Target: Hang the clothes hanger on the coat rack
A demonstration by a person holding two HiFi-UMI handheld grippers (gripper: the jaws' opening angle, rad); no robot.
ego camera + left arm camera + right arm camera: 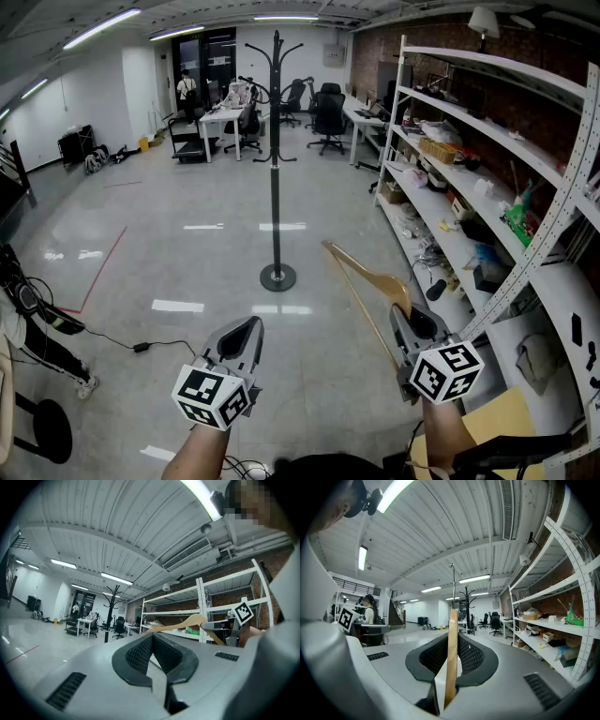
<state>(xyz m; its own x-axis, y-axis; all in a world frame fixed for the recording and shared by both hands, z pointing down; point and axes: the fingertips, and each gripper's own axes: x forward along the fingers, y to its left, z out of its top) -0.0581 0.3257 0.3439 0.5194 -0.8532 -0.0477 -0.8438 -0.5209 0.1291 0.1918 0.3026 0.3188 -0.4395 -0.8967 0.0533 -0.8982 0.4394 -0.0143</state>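
Note:
A wooden clothes hanger (367, 281) sticks forward and to the left out of my right gripper (415, 323), which is shut on its shoulder. In the right gripper view the hanger (452, 653) stands edge-on between the jaws. The black coat rack (276, 159) stands on the floor well ahead of both grippers, its round base (277, 277) left of the hanger tip. It shows small in the right gripper view as the coat rack (467, 603). My left gripper (246, 330) is held low at the left, shut and empty. In the left gripper view the hanger (190, 622) appears at the right.
White shelving (487, 178) full of assorted items runs along the right. Desks and office chairs (323, 112) stand at the far end, where a person (187, 89) is. A black cable (141, 347) lies on the grey floor at the left.

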